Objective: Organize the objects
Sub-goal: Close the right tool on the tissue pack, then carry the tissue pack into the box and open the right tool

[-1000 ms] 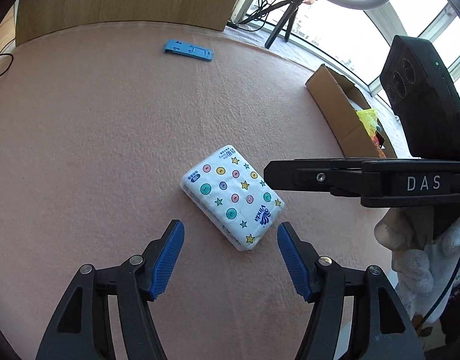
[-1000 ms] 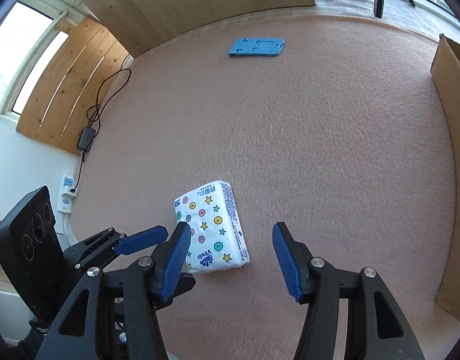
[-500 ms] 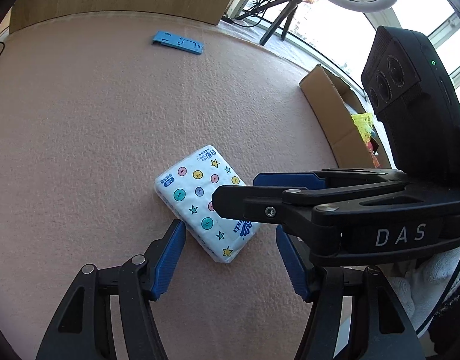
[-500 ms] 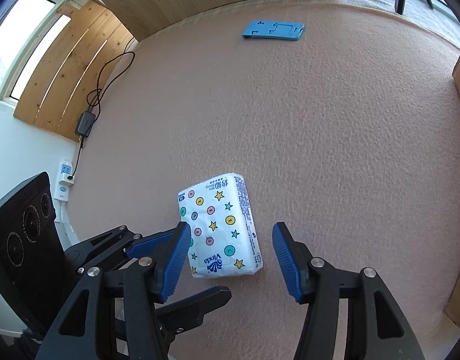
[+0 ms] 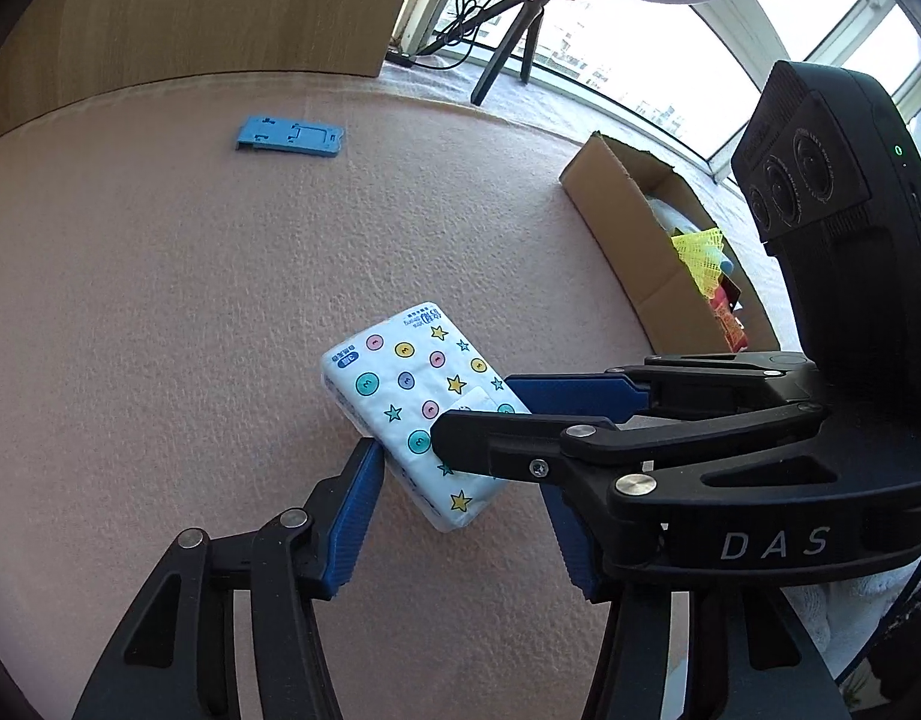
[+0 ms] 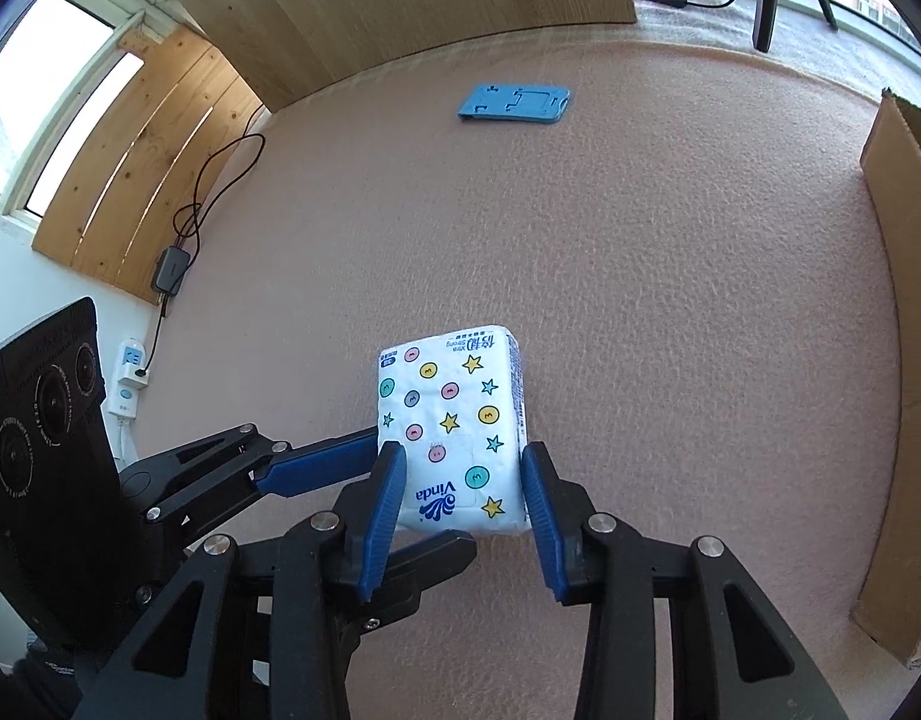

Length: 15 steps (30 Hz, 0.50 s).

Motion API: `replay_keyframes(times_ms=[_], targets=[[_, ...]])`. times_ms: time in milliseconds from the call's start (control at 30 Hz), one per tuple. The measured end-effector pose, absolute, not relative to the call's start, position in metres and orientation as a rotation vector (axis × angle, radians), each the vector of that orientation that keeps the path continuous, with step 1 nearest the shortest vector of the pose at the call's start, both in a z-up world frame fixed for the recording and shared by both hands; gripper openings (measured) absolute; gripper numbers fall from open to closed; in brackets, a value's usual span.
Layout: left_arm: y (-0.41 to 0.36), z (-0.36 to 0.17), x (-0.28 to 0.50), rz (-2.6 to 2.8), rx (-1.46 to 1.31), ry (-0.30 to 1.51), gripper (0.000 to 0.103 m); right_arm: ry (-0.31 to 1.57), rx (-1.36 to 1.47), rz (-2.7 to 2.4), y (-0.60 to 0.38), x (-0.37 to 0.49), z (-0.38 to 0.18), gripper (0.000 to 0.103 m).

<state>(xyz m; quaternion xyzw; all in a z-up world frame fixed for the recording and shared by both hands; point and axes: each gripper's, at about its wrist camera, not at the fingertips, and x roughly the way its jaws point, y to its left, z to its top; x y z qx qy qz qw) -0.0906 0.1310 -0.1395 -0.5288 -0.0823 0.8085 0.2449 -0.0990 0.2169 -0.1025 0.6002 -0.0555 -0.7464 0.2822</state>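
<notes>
A white tissue pack (image 5: 400, 372) printed with coloured dots and stars lies on the pink felt table (image 5: 160, 300). My right gripper (image 6: 460, 480) is shut on the near end of the pack (image 6: 448, 396), a blue pad pressed to each long side. In the left wrist view the right gripper (image 5: 478, 414) reaches in from the right over the pack. My left gripper (image 5: 466, 510) is open, and its fingers straddle the same end of the pack. The left gripper (image 6: 424, 492) comes in from the lower left in the right wrist view.
A flat blue phone stand (image 5: 289, 137) lies at the far side of the table. An open cardboard box (image 5: 616, 210) holding a yellow net item (image 5: 700, 252) stands at the right edge. A tripod (image 5: 508, 60) is by the window. A power adapter (image 6: 171, 270) hangs at the left.
Both grippers moved forward onto the pack. The right gripper's fingers narrowed from wide open and now clamp the pack's sides. The left gripper stayed open.
</notes>
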Motion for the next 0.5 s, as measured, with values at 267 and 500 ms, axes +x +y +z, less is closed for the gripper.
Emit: replay_keyframes(times_ms=[267,500], targets=[[0.181,-0.100,-0.118,2.184,-1.325,-0.124,0.057,-0.209,1.521,-2.144,0.269,-0.122,-0.065,0.037],[0.237,-0.074,-0.148,2.147,-1.228,-0.024,0.057,-0.252,1.467,-2.267,0.315,-0.143,-0.038,0.037]])
